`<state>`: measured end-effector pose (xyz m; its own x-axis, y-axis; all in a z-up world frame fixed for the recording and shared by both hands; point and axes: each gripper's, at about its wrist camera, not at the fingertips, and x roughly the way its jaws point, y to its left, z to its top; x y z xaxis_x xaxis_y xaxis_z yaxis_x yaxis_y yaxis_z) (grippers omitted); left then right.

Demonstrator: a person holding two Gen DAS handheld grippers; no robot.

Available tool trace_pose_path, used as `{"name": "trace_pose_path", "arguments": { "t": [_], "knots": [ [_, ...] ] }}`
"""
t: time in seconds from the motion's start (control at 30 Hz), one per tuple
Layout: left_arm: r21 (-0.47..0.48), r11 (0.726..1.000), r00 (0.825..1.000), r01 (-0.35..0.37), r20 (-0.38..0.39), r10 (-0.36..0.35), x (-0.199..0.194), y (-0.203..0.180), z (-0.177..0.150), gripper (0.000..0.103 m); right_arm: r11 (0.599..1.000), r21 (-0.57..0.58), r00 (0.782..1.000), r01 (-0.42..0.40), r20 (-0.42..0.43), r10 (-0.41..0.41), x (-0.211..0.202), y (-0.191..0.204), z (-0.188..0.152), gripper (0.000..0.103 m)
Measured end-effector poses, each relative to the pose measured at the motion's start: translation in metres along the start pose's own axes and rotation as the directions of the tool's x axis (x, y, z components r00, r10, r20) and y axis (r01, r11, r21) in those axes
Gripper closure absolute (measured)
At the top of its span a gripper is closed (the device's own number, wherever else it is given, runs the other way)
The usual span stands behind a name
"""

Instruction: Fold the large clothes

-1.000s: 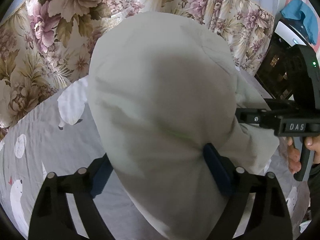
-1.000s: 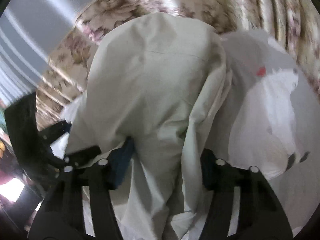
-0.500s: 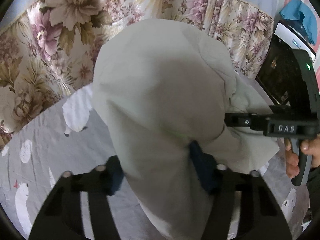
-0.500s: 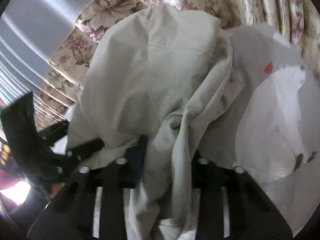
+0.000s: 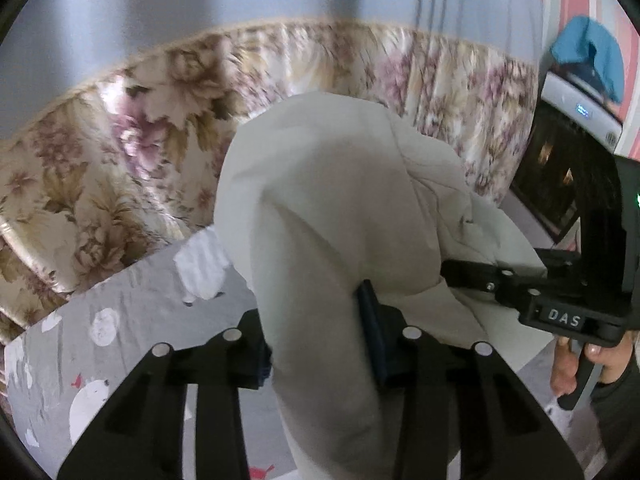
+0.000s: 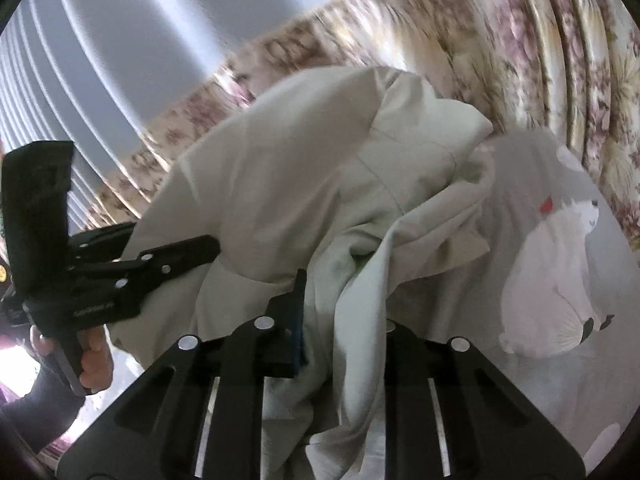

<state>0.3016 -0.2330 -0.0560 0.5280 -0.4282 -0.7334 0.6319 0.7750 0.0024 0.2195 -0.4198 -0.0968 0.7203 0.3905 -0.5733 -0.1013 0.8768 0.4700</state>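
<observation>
A large pale grey-white garment hangs bunched between both grippers, lifted off the bed; it also shows in the right wrist view. My left gripper is shut on a thick fold of it, blue pads pressing the cloth. My right gripper is shut on another bunch of the same garment. The right gripper also shows at the right of the left wrist view, its fingers in the cloth. The left gripper shows at the left of the right wrist view.
A grey bedsheet with white animal prints lies below, also in the right wrist view. A floral curtain hangs behind. A dark appliance with a blue cloth on top stands at the right.
Both grippers have closed tighter on the garment and risen, tilting upward; more wall and curtain show above the cloth, and the cloth sits lower in both views.
</observation>
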Motion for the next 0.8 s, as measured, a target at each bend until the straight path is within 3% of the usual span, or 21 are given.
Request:
{"name": "trace_pose_path", "arguments": {
  "t": [0.17,0.3,0.47,0.57,0.6,0.7,0.8],
  "knots": [
    [0.002,0.998,0.994,-0.069,0.084,0.069,-0.065,0.013,-0.021,0.064,0.996,-0.087,0.999,-0.032,0.022,0.034,-0.015,0.061,0.003,0.086],
    [-0.025,0.989,0.984,-0.148,0.093,0.150,-0.111,0.035,-0.067,0.063,0.983,-0.172,0.998,-0.067,-0.002,0.067,-0.014,0.124,-0.017,0.086],
    [-0.106,0.972,0.978,-0.208,-0.006,0.209,-0.129,0.074,-0.155,0.063,0.970,-0.224,0.991,-0.098,-0.110,0.075,0.021,0.187,-0.071,0.086],
    [-0.156,0.965,0.977,-0.211,-0.077,0.201,-0.109,0.095,-0.199,0.063,0.961,-0.269,0.982,-0.054,-0.187,0.003,0.060,0.205,-0.107,0.086],
    [-0.161,0.965,0.978,-0.207,-0.066,0.198,-0.105,0.099,-0.214,0.062,0.952,-0.304,0.981,-0.022,-0.189,-0.038,0.069,0.208,-0.116,0.086],
    [-0.094,0.971,0.976,-0.220,-0.019,0.219,-0.105,0.091,-0.226,0.050,0.946,-0.323,0.973,0.029,-0.206,-0.100,0.081,0.204,-0.131,0.082],
    [-0.123,0.970,0.978,-0.209,-0.023,0.208,-0.101,0.094,-0.226,0.033,0.943,-0.328,0.968,0.050,-0.217,-0.127,0.091,0.195,-0.138,0.076]
  ]
}}
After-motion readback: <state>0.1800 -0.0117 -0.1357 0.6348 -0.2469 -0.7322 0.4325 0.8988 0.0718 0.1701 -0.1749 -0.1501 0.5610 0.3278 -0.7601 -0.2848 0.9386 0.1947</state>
